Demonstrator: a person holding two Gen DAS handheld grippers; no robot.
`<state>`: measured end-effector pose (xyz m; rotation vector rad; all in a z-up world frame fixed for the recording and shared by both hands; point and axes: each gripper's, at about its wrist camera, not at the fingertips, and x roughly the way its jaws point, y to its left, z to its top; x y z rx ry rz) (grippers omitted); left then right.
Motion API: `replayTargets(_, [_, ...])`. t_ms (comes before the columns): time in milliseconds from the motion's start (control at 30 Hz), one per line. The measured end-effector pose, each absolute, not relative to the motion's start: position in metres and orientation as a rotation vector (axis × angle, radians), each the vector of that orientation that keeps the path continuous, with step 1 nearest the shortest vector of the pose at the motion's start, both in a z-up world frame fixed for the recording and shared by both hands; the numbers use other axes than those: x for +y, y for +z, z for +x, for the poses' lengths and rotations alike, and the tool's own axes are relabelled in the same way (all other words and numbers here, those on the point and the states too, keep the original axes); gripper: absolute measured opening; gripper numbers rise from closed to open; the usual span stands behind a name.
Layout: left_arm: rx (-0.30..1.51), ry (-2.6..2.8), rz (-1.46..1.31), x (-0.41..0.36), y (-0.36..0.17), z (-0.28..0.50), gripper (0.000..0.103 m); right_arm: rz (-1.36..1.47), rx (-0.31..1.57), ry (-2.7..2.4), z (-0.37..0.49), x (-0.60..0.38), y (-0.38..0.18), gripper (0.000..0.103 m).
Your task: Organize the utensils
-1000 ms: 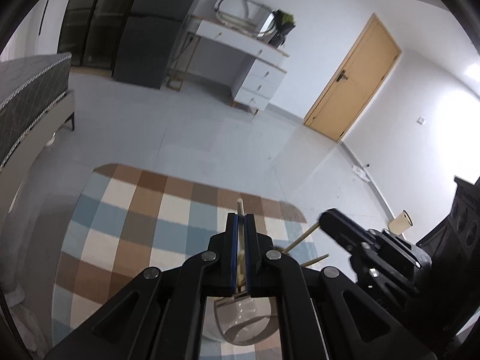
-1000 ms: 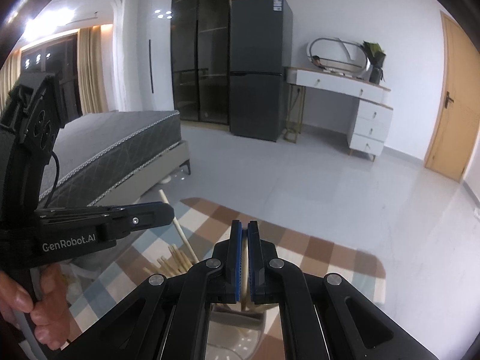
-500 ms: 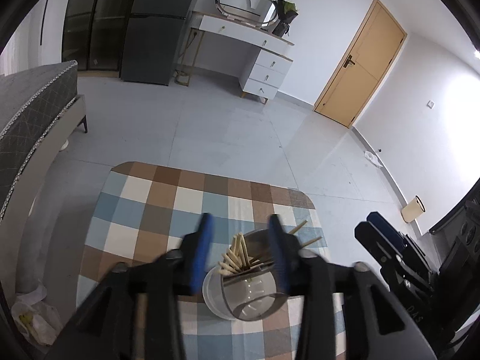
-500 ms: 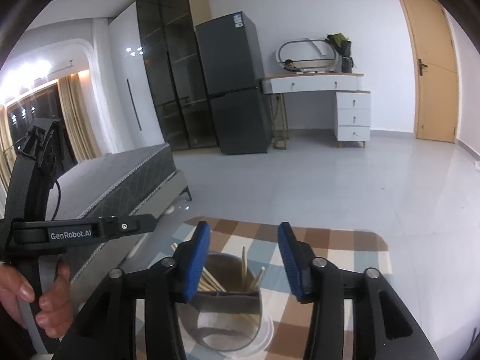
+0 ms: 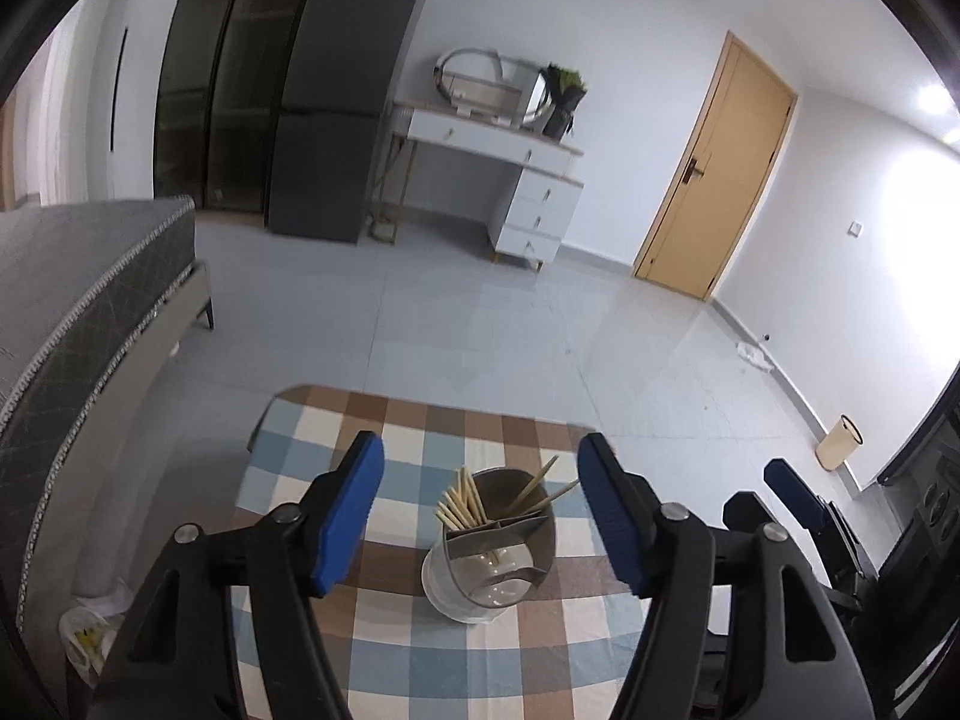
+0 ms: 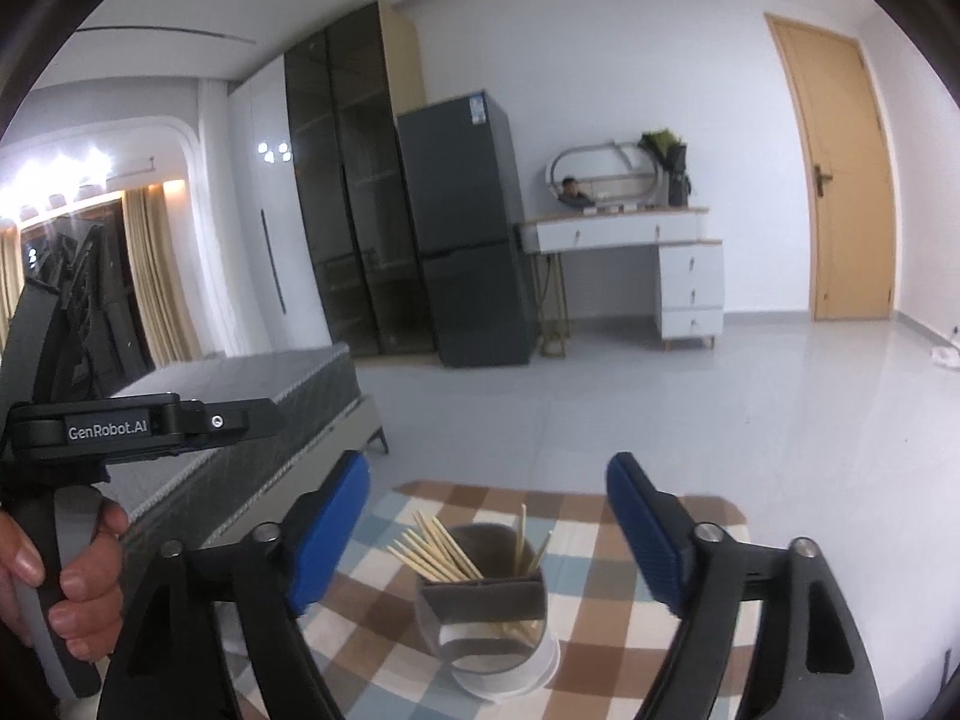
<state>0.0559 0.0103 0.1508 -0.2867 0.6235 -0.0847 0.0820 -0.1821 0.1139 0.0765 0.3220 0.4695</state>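
Note:
A grey divided utensil holder [image 5: 492, 564] stands on a white base on the checkered tablecloth [image 5: 384, 468]. Several wooden chopsticks [image 5: 462, 501] lean in its left compartment, two more [image 5: 540, 489] in the right one. My left gripper [image 5: 483, 507] is open and empty, held above and in front of the holder. In the right wrist view the holder [image 6: 486, 606] and chopsticks [image 6: 435, 549] sit between the fingers of my right gripper [image 6: 489, 525], which is open and empty. The right gripper also shows at the right edge of the left wrist view.
The table stands over a grey tiled floor. A grey bed [image 5: 66, 312] lies to the left. A dark fridge [image 5: 342, 102], a white dresser [image 5: 510, 180] and a wooden door [image 5: 714, 174] line the far wall. The left gripper's handle [image 6: 78, 432], held by a hand, is at left.
Both grippers have gone from shut to wide open and pulled back from the holder. The chopstick held by the left gripper now stands in the holder.

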Motion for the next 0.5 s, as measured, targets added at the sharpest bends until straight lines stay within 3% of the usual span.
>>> replayTargets(67, [0.588, -0.075, -0.289, 0.012, 0.159, 0.042, 0.073, 0.085, 0.292, 0.459, 0.068, -0.185, 0.121, 0.096])
replayTargets(500, [0.387, 0.008, -0.272, 0.027, 0.175, -0.025, 0.1, 0.139, 0.19, 0.466, -0.012, -0.196, 0.138, 0.103])
